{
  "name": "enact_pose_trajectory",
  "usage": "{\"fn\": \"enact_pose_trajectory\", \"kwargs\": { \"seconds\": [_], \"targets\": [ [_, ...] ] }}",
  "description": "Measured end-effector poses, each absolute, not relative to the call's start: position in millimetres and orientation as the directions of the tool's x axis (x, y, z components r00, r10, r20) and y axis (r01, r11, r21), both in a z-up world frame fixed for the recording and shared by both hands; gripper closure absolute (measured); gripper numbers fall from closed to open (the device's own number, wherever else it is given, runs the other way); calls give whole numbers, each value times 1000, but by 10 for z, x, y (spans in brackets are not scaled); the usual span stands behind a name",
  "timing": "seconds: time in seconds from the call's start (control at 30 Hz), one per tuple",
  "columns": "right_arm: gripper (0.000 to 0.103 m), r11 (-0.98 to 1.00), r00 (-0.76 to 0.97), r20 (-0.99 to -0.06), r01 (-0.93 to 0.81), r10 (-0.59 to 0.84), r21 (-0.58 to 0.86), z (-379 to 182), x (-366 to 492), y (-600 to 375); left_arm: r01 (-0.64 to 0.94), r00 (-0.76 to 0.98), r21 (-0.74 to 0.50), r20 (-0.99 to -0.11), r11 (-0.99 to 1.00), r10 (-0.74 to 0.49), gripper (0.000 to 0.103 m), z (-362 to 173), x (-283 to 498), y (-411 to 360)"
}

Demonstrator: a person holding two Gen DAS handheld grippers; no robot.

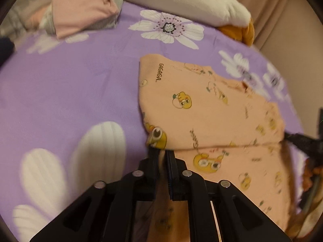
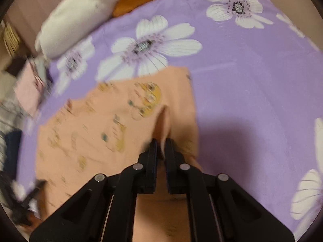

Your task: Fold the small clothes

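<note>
Left wrist view shows the left tongs (image 1: 160, 151) pinching a corner of a soft, light peach garment (image 1: 203, 109) lying right of centre on the purple flowered bed (image 1: 80, 76), while the right tongs (image 2: 160, 141) pinch its limp edge, best gripped at corners.

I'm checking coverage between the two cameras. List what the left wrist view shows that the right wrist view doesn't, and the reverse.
Left wrist only: the left gripper shut on the peach garment, its GAGAGA print readable, and a folded pink cloth seen sharply.

Right wrist only: the right gripper shut on a pinched ridge of the garment.

Both: the peach garment, the purple flowered sheet, the white pillow and an orange cloth beside it.
</note>
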State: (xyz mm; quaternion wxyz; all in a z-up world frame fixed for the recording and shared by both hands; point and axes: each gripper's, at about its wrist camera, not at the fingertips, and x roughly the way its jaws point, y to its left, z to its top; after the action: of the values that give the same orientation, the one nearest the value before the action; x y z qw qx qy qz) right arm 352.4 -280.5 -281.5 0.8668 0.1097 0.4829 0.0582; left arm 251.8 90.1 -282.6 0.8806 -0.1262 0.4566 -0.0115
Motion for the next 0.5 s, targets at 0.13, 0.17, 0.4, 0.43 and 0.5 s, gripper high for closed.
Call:
{"fn": "enact_pose_trajectory", "kwargs": {
  "seconds": [0.13, 0.17, 0.4, 0.43, 0.5],
  "targets": [
    [90, 973, 575, -794, -9, 194, 232, -2592, 3312, -3025, -282, 541, 4, -825, 959, 162, 93, -2512, 2268, 1023],
    [81, 974, 588, -788, 1, 181, 225, -2529, 3274, -3085, -297, 554, -11, -816, 955, 163, 93, -2410, 2172, 1075],
    [65, 907, 586, -724, -46, 364, 419, -2475, 3355, -3018, -159, 681, -230, -729, 960, -62, 93, -2249, 2429, 934],
    [68, 914, 575, -734, -61, 361, 401, -2522, 3382, -2901, -130, 629, -182, -775, 975, -61, 93, -2413, 2570, 790],
    [79, 936, 554, -766, -71, 326, 346, -2651, 3426, -2715, -98, 557, -121, -829, 988, -46, 93, -2713, 2679, 662]
  ]
}}
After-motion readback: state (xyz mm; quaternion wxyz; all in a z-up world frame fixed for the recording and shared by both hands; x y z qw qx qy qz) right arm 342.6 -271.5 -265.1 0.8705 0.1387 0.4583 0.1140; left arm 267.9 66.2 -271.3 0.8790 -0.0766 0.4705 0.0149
